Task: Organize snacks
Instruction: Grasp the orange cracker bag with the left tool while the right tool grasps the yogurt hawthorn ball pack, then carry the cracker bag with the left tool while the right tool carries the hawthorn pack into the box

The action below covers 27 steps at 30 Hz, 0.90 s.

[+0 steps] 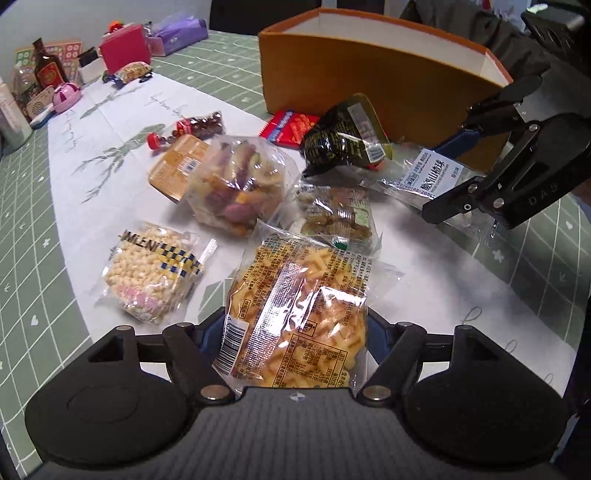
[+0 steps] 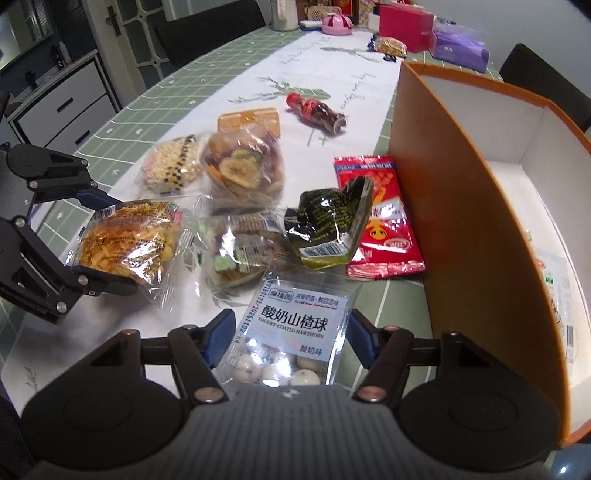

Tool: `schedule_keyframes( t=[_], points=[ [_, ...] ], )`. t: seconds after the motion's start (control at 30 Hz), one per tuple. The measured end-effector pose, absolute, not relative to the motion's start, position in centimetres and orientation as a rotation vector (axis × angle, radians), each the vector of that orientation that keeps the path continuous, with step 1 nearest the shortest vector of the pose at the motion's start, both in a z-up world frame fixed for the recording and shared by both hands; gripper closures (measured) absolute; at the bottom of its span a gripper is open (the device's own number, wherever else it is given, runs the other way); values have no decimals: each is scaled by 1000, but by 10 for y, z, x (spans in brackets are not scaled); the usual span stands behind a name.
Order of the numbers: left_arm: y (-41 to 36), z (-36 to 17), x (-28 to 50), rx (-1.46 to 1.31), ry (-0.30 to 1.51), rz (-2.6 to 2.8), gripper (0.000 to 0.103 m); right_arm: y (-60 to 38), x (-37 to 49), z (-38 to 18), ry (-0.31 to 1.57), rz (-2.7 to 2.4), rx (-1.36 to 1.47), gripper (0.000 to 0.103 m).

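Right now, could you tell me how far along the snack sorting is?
Early. The orange box already holds at least one packet. In hand: the left claw brackets the yellow cracker bag; the right claw brackets the hawthorn ball pack. Left on the table: dried fruit bag, red peanut packet, dark green pouch, others.

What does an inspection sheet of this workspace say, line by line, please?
Surface: table with green checked cloth and white runner.
Job's things: orange box, open; yellow snack bag; hawthorn ball bag; red packet, dark packet, dried fruit bag and other snacks lie loose beside the box.
Clutter: pink box, purple pack, brown bottle at the far end.
Grippers: left gripper around the yellow snack bag; right gripper around the hawthorn ball bag; whether the pads press, cannot tell.
Cables: nothing seen.
Surroundings: chair, drawers.
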<state>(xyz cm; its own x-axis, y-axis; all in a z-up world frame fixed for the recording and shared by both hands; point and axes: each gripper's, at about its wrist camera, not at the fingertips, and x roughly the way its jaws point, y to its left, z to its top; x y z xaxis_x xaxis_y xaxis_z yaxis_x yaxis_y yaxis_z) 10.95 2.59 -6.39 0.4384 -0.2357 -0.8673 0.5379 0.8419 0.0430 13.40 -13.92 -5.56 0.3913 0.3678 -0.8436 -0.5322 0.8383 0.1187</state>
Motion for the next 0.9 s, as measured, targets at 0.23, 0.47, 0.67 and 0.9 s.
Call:
schedule_keyframes(
  t=[0.23,0.47,0.67,0.9],
  points=[
    [33,-40,109,263,958,-480,18,-144,133,-41,1001,590,-152,39],
    [25,-33,107,261,937,-464,18,-150,129,-28,985,610,-138,39],
    [22,-29,105,259,925,-472,18,-152,126,-13,943,625,-130,40],
    [19,-27,105,257,921,-466,18,-153,127,-12,939,624,-139,40]
  ],
)
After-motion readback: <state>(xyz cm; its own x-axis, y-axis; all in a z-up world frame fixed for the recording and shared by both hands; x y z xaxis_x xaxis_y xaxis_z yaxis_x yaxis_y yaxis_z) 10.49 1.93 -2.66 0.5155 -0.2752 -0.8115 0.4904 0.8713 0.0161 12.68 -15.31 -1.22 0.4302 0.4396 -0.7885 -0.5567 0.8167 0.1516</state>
